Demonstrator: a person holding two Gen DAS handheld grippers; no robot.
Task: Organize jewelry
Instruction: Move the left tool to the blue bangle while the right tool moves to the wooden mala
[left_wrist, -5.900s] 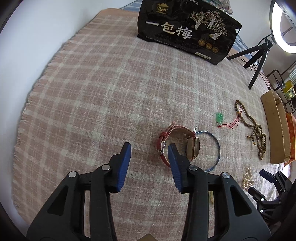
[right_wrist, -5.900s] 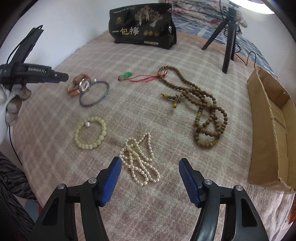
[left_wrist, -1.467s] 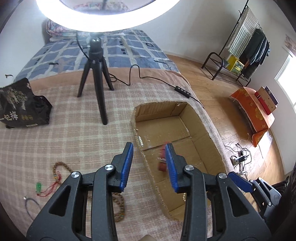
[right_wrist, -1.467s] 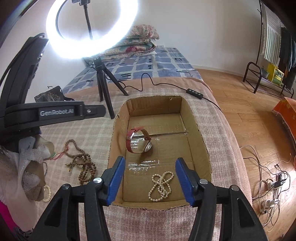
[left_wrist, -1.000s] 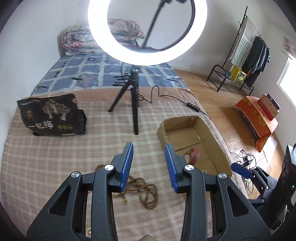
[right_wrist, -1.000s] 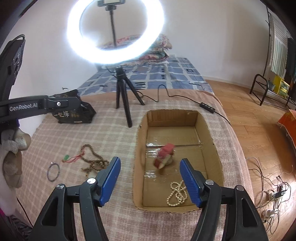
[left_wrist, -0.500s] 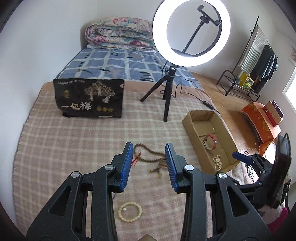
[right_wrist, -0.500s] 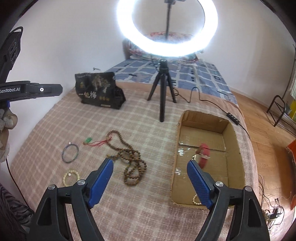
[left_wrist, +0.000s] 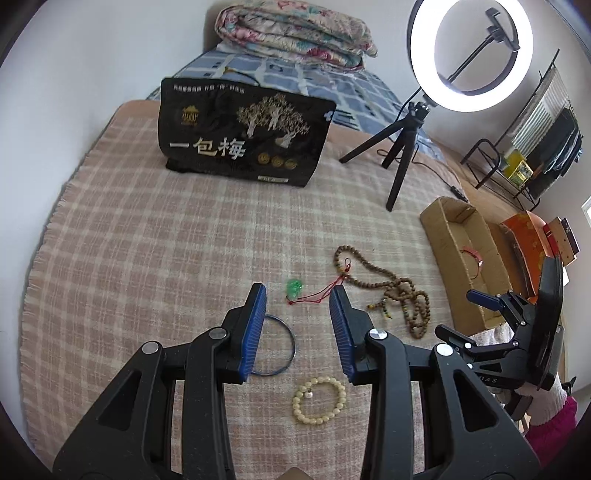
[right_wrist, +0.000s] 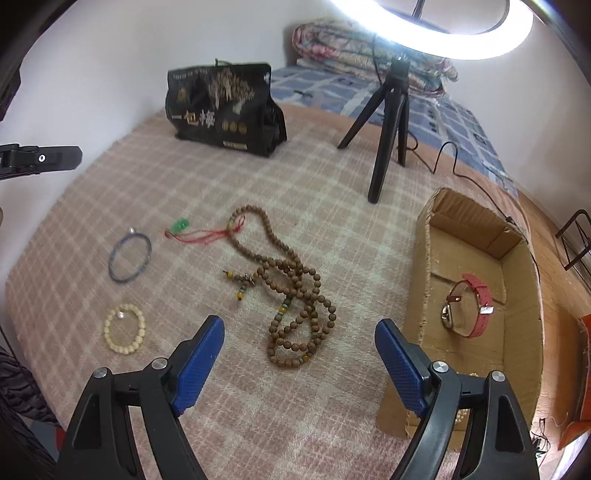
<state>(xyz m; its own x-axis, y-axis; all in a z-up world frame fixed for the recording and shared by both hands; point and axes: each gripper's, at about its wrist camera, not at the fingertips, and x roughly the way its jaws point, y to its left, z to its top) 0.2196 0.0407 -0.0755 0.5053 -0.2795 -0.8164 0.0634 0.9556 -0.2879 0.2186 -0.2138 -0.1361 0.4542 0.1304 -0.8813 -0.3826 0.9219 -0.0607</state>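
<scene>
On the checked cloth lie a brown bead necklace (right_wrist: 291, 288), a green pendant on a red cord (right_wrist: 180, 224), a blue bangle (right_wrist: 130, 258) and a cream bead bracelet (right_wrist: 123, 328). My right gripper (right_wrist: 299, 326) hangs open and wide above the brown beads, touching nothing. My left gripper (left_wrist: 297, 291) is open and empty above the green pendant (left_wrist: 294, 286); its left finger hides part of the blue bangle (left_wrist: 284, 347). The cream bracelet (left_wrist: 319, 400) lies just below. The cardboard box (right_wrist: 424, 258) at the right holds a red-strapped watch (right_wrist: 469, 306).
A black snack bag (left_wrist: 240, 144) stands at the back of the cloth. A ring light on a tripod (left_wrist: 399, 162) stands beside the box (left_wrist: 454, 236). A folded quilt lies on the bed behind. The table's edge curves along the left.
Both grippers swung away from the box to the left and came down over the loose jewelry. The right jaws stand wider than a second ago. The watch stays in the box.
</scene>
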